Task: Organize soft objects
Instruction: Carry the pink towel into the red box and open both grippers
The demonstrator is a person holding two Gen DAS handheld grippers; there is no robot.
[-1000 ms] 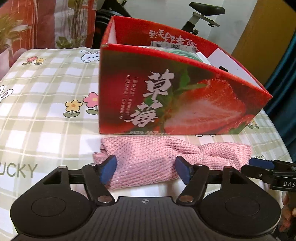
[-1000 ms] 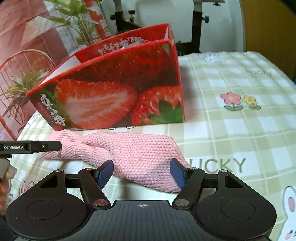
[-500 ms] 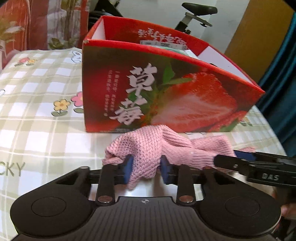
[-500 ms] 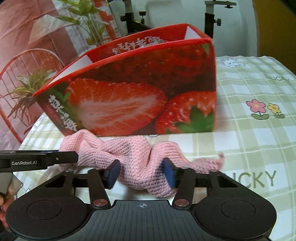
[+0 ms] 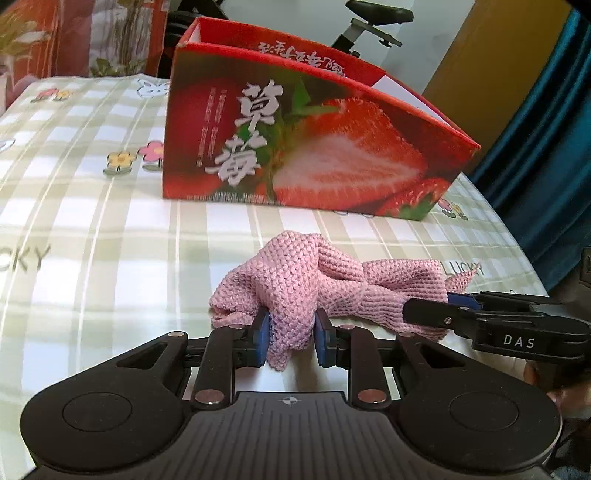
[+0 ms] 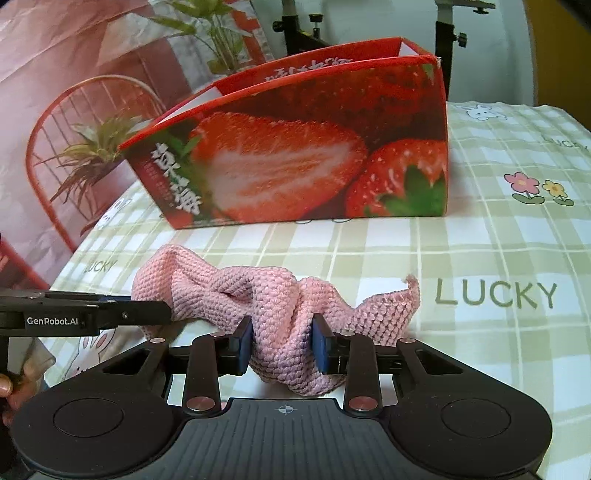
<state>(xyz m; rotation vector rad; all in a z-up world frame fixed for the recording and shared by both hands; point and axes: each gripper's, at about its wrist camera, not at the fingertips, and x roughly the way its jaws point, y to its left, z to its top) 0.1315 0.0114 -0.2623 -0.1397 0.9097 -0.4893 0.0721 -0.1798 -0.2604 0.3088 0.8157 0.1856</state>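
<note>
A pink knitted cloth (image 5: 295, 277) lies bunched on the checked tablecloth in front of a red strawberry box (image 5: 314, 147). My left gripper (image 5: 290, 332) pinches the cloth's left part. Its blue pads (image 5: 263, 332) press into the fabric while the jaws are still closing. In the right wrist view the same cloth (image 6: 258, 291) is squeezed between the blue pads of my right gripper (image 6: 282, 339), whose jaws are closing too. The box (image 6: 295, 166) stands behind it. Each gripper shows from the side in the other's view, the right gripper (image 5: 424, 314) and the left gripper (image 6: 147, 306), both at the cloth.
The tablecloth (image 6: 480, 258) has green checks, flower prints and the word LUCKY. An exercise bike (image 5: 373, 22) stands behind the box. A blue curtain (image 5: 546, 147) hangs at the right. A red wire chair with plants (image 6: 74, 147) is at the left of the right wrist view.
Both grippers have closed from wide open onto the cloth and pulled it toward me, away from the box. The cloth, flat a second ago, is now bunched into folds.
</note>
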